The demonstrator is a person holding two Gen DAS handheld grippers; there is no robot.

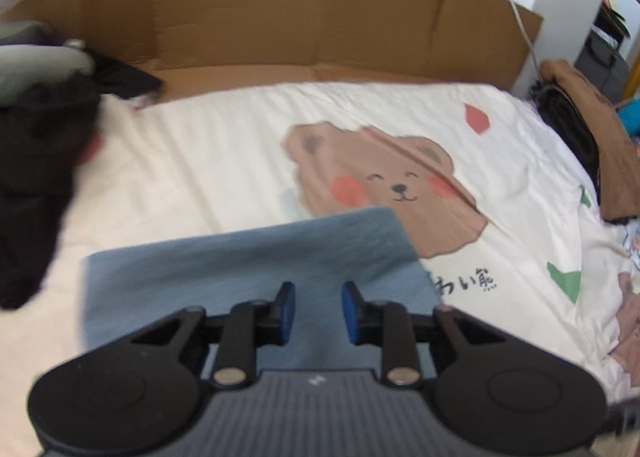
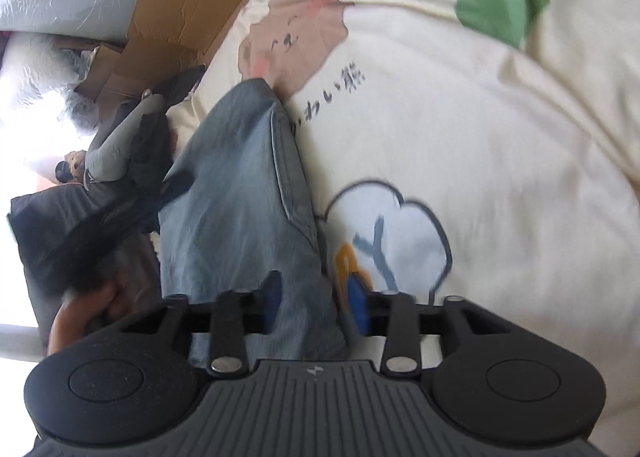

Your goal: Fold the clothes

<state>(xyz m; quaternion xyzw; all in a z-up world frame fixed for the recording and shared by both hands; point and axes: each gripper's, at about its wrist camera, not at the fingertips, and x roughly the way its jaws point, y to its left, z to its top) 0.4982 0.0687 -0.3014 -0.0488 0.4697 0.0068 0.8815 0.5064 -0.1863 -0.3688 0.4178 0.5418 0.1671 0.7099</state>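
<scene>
A folded blue denim-like garment (image 1: 248, 269) lies flat on the cream bear-print bedsheet (image 1: 200, 161). In the left wrist view my left gripper (image 1: 319, 311) hovers over the garment's near part. It is open, its blue pads stand apart, and nothing is between them. In the right wrist view the same garment (image 2: 240, 197) runs away from me with a stitched seam along its right edge. My right gripper (image 2: 315, 307) straddles that near edge, open. Blurred cloth shows in the gap and the pads do not press on it.
A cardboard wall (image 1: 320, 17) borders the far side of the bed. Dark clothing (image 1: 36, 177) and a grey object (image 1: 40, 65) sit at the left. Brown and black folded clothes (image 1: 588, 137) are stacked at the right. A hand (image 2: 80, 313) shows at the lower left.
</scene>
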